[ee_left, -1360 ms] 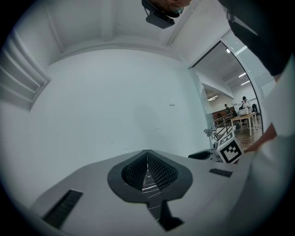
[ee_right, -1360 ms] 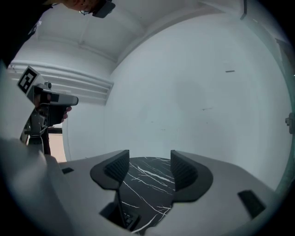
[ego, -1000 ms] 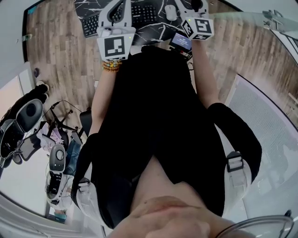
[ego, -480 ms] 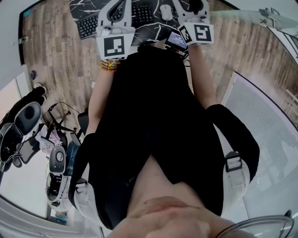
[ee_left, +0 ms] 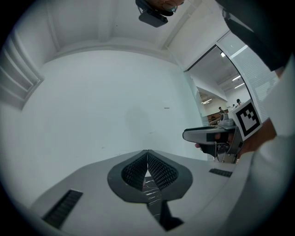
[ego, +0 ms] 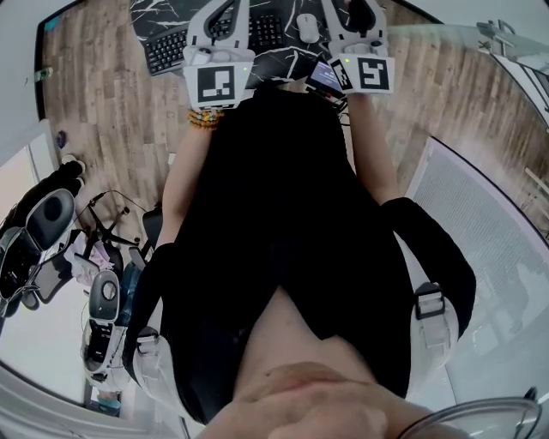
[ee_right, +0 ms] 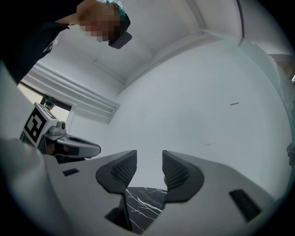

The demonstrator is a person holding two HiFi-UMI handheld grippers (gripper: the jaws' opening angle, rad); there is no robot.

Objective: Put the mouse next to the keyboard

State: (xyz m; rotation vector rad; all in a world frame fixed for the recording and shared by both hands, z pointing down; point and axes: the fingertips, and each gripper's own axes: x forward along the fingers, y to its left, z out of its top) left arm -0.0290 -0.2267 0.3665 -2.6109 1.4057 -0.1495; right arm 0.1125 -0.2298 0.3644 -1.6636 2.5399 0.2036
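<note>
This is looking like an office workspace — a black keyboard and a white mouse are lying on a black marbled desk mat, with a small lit screen sitting at its near edge. Office chairs are standing off to the left, and beyond a glazed partition strip lights are glowing over more of the room.

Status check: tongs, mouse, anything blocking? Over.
Left tongs shut, empty. Right tongs closing, nothing between them. Mouse on the mat, just right of the keyboard, not held. Nothing seen in the way.
</note>
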